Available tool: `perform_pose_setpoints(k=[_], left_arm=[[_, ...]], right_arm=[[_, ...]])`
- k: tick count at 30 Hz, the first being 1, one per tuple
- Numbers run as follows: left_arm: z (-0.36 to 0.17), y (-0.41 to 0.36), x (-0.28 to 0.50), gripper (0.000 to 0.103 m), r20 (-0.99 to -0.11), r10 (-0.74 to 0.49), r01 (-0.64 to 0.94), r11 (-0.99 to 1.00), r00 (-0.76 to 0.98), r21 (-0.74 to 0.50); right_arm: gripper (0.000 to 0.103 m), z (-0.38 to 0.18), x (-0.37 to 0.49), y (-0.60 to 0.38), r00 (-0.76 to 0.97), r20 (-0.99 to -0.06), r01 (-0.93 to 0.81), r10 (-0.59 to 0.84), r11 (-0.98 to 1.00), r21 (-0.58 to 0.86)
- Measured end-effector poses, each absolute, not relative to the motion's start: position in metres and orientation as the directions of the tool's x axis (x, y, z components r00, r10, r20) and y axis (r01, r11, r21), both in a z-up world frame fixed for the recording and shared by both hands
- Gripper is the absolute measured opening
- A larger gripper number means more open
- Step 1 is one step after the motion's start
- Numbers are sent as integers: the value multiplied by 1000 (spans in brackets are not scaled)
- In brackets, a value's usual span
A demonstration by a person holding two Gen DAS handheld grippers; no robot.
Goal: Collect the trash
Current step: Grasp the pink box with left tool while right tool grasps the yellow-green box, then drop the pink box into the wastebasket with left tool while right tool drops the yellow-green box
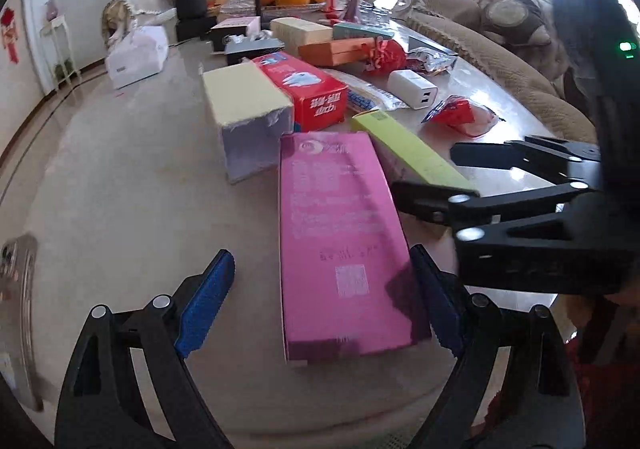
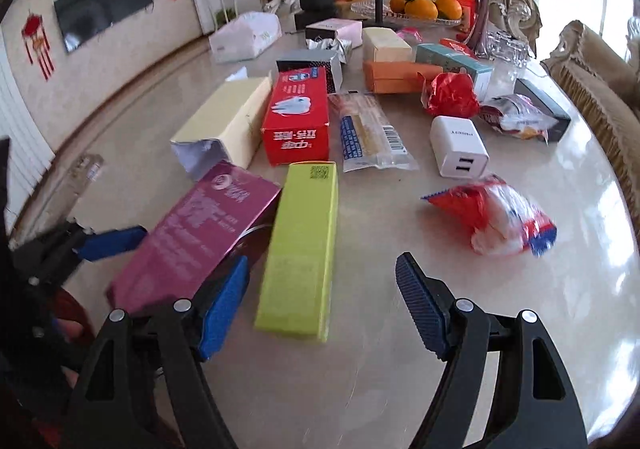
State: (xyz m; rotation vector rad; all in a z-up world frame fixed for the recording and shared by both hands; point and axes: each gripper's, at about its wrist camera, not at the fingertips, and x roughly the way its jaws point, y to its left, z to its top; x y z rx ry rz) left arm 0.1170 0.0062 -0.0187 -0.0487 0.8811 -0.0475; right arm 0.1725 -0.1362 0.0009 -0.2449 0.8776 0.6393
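On the marble table point(image 2: 400, 389), nearest both cams, lie 2 long cartons side by side: pink box point(image 1: 340, 249) and green box point(image 2: 304, 249), touching along one edge, both flat, end flaps shut, so contents can't be seen. L gripper point(image 1: 320, 305) stands released w/ the pink box's near end between its blue pads point(image 1: 206, 309); whether the far pad touches the box is unclear, the near one is clearly apart. R gripper point(image 2: 324, 305) also released, green box's near end between its fingers, gaps on both sides. Behind: cream box point(image 2: 228, 121) w/ torn-open end, inside looks dark/empty as far as visible; red box point(image 2: 298, 121) just beside it, closed; clear wrapper point(image 2: 368, 133) w/ a pale bar still in it. Right of these a white charger point(image 2: 458, 145), a red-white snack bag point(image 2: 500, 217) lying crumpled, a crumpled red wrapper point(image 2: 452, 93). Further back orange box point(image 2: 396, 77), teal box point(image 2: 452, 59), grey box point(image 2: 310, 65) w/ flap open, contents not legible. Glass dish point(image 2: 400, 15) at far end holds oranges point(image 2: 422, 7). Purple vase point(image 2: 484, 9) beside it holds a stem w/ leaves.
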Motion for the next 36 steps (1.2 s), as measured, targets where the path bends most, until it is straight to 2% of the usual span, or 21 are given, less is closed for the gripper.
perform_pose_setpoints(k=[4,6,7,9,10,18,23,26,31,36], left_arm=[[-21,4,126,86,-771,-79,47,997,632,-63],[-22,1,128,83,-774,-55,45,998,631,-34],[-22,0,128,80,-775,-32,39,999,631,-9],[-22,-1,127,59,-768,5,27,999,641,28],[-21,2,125,58,-761,-6,27,1000,649,15],[-9,10,105,57,-720,-124,80,992,683,-94],[14,18,58,57,-673,-198,130,980,713,-151],[27,14,20,57,-656,-236,190,972,717,-142],[22,0,-42,57,-679,-297,273,951,672,-145],[-29,-12,-68,57,-774,-300,281,946,557,-165]], right_arm=[[71,-6,183,-131,475,-787,-608,394,794,31],[68,-7,185,-128,488,-782,-615,387,788,6],[64,-7,186,-126,490,-781,-620,388,785,1],[34,-5,184,-128,494,-774,-621,395,784,3],[30,-4,184,-131,497,-775,-614,391,789,4],[28,4,166,-158,481,-757,-587,442,804,97],[28,27,123,-191,501,-690,-572,522,798,189],[28,39,88,-207,499,-659,-575,563,784,235],[28,33,22,-226,455,-650,-563,610,762,321],[28,-5,-18,-225,380,-730,-531,568,780,330]])
